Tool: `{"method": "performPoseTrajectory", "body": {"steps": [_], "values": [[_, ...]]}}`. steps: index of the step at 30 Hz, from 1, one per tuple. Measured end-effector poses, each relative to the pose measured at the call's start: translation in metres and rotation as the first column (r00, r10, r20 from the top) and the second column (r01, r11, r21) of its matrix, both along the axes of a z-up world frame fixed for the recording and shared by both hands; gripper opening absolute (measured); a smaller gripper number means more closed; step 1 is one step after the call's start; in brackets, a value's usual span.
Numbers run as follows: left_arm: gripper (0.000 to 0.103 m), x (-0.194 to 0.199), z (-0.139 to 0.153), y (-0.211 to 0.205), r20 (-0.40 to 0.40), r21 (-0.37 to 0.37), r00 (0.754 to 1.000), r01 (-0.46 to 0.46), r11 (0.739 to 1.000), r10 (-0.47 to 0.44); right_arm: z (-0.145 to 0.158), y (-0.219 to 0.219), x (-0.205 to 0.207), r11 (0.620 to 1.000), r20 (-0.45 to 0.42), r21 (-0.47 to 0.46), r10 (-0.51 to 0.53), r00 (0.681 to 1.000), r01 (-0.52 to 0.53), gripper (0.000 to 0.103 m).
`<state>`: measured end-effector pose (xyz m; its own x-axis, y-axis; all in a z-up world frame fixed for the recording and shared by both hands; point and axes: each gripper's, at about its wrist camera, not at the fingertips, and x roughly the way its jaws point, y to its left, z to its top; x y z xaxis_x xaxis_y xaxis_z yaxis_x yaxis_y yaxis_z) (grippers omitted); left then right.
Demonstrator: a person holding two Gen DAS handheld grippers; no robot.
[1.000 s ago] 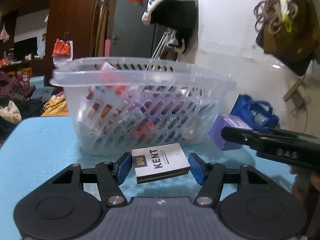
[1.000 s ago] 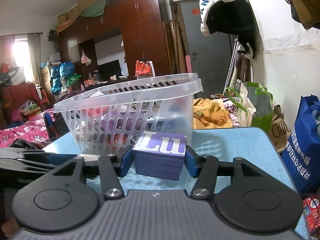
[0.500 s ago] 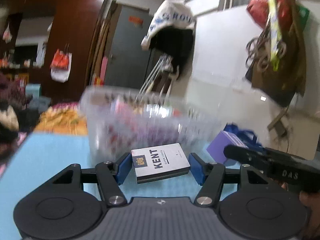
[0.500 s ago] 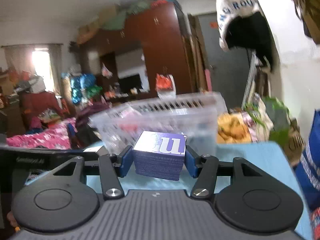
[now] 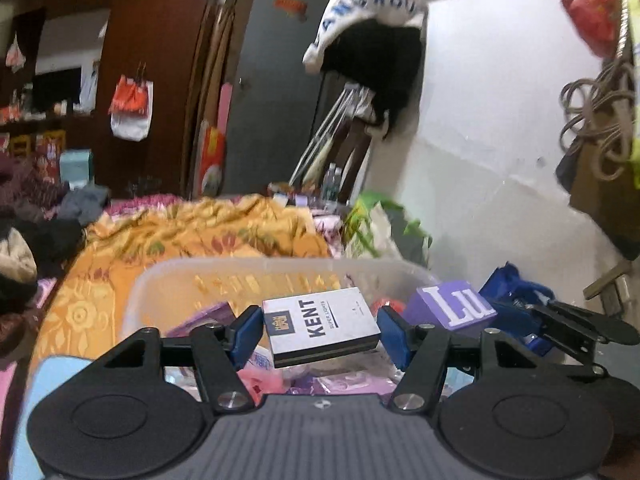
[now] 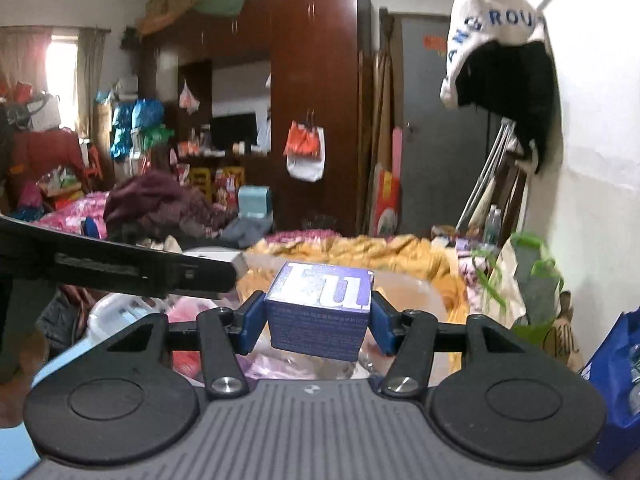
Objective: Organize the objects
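Your left tongs (image 5: 320,334) and right tongs (image 6: 318,316) look alike: blue pads (image 5: 247,330) on black angled links, silver screws (image 5: 230,399) at the pivots, two round black discs, and a grey ribbed body (image 5: 320,436) between them

Lighting: indoor, moderately dim, warm cast. Main daylight source: curtained window (image 6: 60,76), far left of right wrist view, blown out (glare). White wall (image 6: 592,128) brightest surface. Wardrobe (image 6: 312,92) dark, detail lost. Blur: motion smear on orange bedding (image 5: 192,236) and basket rim (image 5: 256,266); bkgd soft. Fisheye bending at edges, black vignette in corners.
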<state>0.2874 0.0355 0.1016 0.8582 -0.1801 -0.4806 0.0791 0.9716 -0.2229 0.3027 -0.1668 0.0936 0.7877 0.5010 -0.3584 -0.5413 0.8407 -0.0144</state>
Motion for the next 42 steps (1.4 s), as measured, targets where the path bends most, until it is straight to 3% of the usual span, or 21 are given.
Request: {"method": "performPoseTrajectory", "body": {"steps": [1, 3, 6, 9, 10, 11, 17, 20, 22, 28, 34, 42], "values": [[0.074, 0.004, -0.003, -0.001, -0.014, -0.008, 1.000, 0.014, 1.000, -0.014, -0.003, 0.001, 0.002, 1.000, 0.003, -0.017, -0.012, 1.000, 0.012, 0.062], [0.082, 0.007, -0.009, -0.001, -0.013, -0.002, 1.000, 0.025, 1.000, -0.025, -0.008, 0.003, 0.004, 0.998, 0.022, -0.066, -0.023, 0.999, 0.024, 0.087], [0.083, -0.002, -0.011, 0.005, 0.032, -0.003, 0.999, 0.013, 1.000, -0.013, -0.010, 0.000, 0.000, 0.994, 0.057, -0.096, -0.055, 0.997, 0.061, 0.095], [0.087, -0.023, -0.011, 0.019, 0.109, -0.053, 0.994, 0.028, 0.998, -0.022, -0.008, -0.014, -0.006, 0.999, 0.042, -0.032, -0.042, 0.998, 0.044, 0.099], [0.094, -0.032, -0.011, 0.023, 0.143, -0.052, 0.990, 0.028, 0.998, -0.020, -0.007, -0.018, -0.011, 0.999, 0.044, -0.007, -0.035, 0.998, 0.036, 0.103], [0.103, -0.040, -0.011, 0.025, 0.167, -0.048, 0.986, 0.020, 0.999, -0.011, -0.005, -0.023, -0.016, 0.999, 0.056, 0.021, -0.027, 0.998, 0.025, 0.103], [0.103, -0.064, -0.015, 0.029, 0.187, -0.017, 0.981, 0.054, 0.998, -0.050, -0.003, -0.036, -0.039, 0.998, 0.103, 0.067, -0.018, 0.995, 0.011, 0.103], [0.103, -0.067, -0.015, 0.026, 0.167, 0.035, 0.986, 0.013, 0.999, -0.018, -0.003, -0.040, -0.041, 0.996, 0.063, 0.088, -0.025, 0.998, 0.020, 0.103], [0.103, -0.068, -0.017, 0.028, 0.162, 0.032, 0.987, 0.013, 0.999, -0.018, -0.004, -0.042, -0.042, 0.995, 0.046, 0.095, -0.009, 0.999, 0.004, 0.103], [0.103, -0.082, -0.023, 0.037, 0.160, 0.023, 0.987, 0.025, 0.999, -0.029, -0.011, -0.044, -0.047, 0.993, 0.040, 0.098, -0.078, 0.996, 0.073, 0.103], [0.103, -0.091, -0.023, 0.031, 0.171, 0.073, 0.985, 0.013, 0.997, -0.025, -0.016, -0.044, -0.039, 0.995, -0.017, 0.082, -0.048, 0.999, 0.049, 0.103], [0.103, -0.095, -0.024, 0.022, 0.156, 0.101, 0.988, 0.000, 0.995, -0.015, -0.022, -0.040, -0.042, 0.998, -0.012, 0.040, -0.047, 0.999, 0.047, 0.103]]}}
